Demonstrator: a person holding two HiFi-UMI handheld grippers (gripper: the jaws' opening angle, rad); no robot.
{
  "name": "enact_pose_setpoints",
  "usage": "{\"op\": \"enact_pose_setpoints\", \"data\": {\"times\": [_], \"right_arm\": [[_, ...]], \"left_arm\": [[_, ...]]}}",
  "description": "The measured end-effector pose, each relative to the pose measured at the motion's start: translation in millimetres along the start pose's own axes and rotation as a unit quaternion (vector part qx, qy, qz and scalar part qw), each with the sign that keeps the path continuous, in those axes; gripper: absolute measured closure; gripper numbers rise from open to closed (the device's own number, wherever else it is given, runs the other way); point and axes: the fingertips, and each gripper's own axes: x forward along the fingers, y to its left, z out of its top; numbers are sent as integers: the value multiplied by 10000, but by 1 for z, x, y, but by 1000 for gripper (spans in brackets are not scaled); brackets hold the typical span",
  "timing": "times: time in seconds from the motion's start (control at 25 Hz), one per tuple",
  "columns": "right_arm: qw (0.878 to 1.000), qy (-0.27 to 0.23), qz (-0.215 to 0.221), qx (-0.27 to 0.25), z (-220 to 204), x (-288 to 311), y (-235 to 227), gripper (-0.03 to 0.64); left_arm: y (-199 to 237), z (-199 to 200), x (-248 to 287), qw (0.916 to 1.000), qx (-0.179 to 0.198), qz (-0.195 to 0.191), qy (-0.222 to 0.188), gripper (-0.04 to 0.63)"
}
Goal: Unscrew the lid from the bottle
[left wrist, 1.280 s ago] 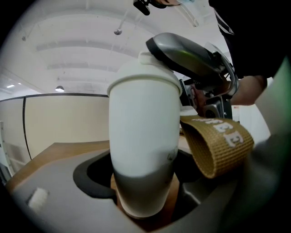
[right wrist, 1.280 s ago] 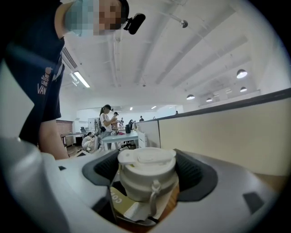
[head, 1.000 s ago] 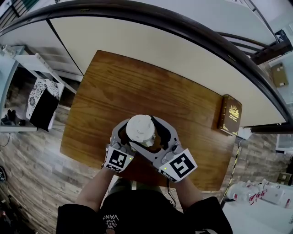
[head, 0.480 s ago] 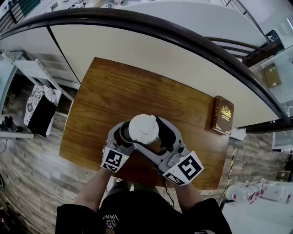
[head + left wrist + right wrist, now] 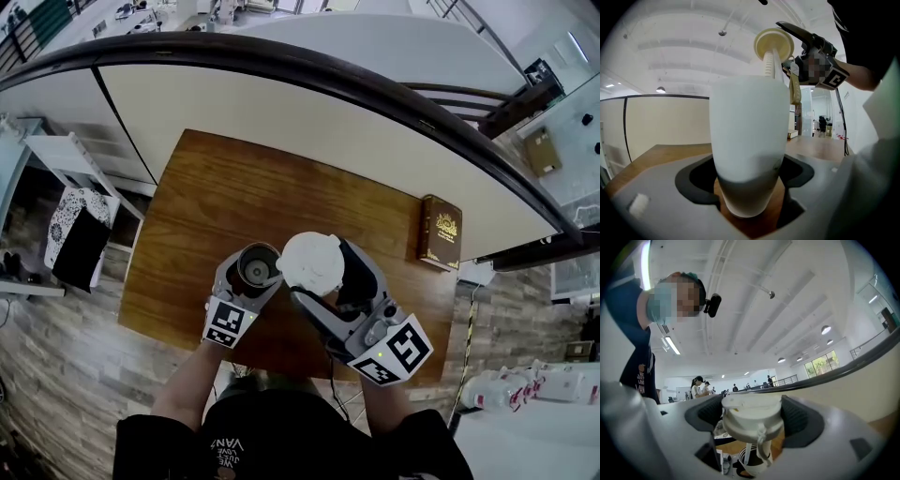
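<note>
A white bottle (image 5: pixel 746 140) stands upright on the wooden table (image 5: pixel 281 197). My left gripper (image 5: pixel 249 272) is shut on its body. In the head view the bottle's open dark mouth (image 5: pixel 254 267) shows. The cream lid (image 5: pixel 310 262) with a straw under it is off the bottle. My right gripper (image 5: pixel 323 272) is shut on the lid and holds it above and to the right of the mouth. In the left gripper view the lid (image 5: pixel 774 44) hangs above the bottle. In the right gripper view the lid (image 5: pixel 751 419) sits between the jaws, with the bottle mouth (image 5: pixel 753 465) below.
A brown book (image 5: pixel 440 232) lies at the table's right edge. A curved white counter with a dark rail (image 5: pixel 375 84) runs behind the table. A black-and-white bag (image 5: pixel 75 234) stands on the floor at the left.
The lid has come off the bottle. My right gripper has carried it up and to the right, which uncovers the bottle's mouth. The left gripper has kept its hold.
</note>
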Motion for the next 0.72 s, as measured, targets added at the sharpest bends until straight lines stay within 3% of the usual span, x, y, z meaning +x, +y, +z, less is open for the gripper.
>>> {"op": "enact_pose_setpoints", "data": {"times": [0.4, 0.72], "right_arm": [[9976, -505, -481, -26, 36, -45, 5, 261], [9956, -580, -738, 54, 33, -70, 13, 261]], "left_arm": [[-2, -13, -11, 9993, -205, -77, 303, 199], [4, -13, -69, 9980, -327, 336, 426, 199]]}}
